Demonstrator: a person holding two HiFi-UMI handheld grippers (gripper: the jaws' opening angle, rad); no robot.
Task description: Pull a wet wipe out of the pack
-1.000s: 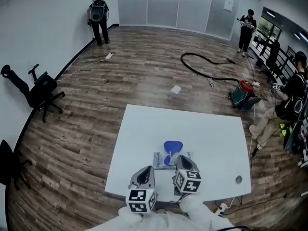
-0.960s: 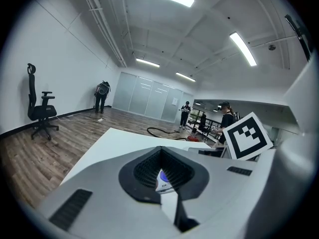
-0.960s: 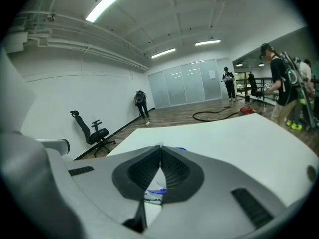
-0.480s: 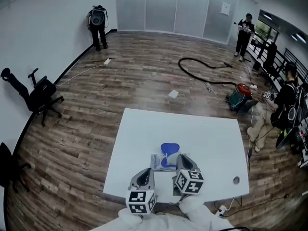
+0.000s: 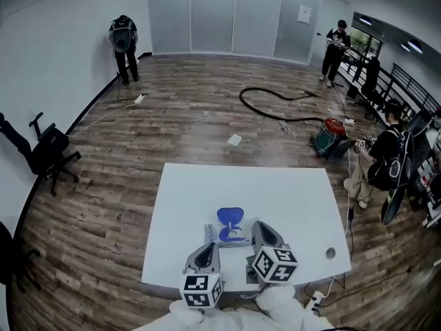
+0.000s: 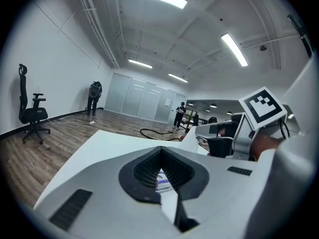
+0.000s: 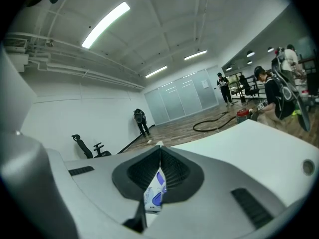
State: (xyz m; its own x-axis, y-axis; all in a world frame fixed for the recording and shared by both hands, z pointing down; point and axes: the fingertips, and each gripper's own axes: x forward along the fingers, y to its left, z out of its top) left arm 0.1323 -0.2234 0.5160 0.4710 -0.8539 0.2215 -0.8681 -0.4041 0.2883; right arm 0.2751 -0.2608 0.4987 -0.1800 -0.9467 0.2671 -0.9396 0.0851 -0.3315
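Wipes pack (image 5: pixel 231 236), blue lid (image 5: pixel 229 216) raised, lies near the worktop's (image 5: pixel 289 192) front edge; we see left claw (image 5: pixel 209 247) and right claw (image 5: pixel 259 226) closed, gripping nothing.

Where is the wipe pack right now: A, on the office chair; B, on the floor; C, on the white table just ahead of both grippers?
C: the pack lies on the table, just ahead of the left gripper and the right gripper.

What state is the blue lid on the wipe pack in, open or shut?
Open. The head view shows the blue lid flipped up at the far edge of the wipe pack, standing above its top.
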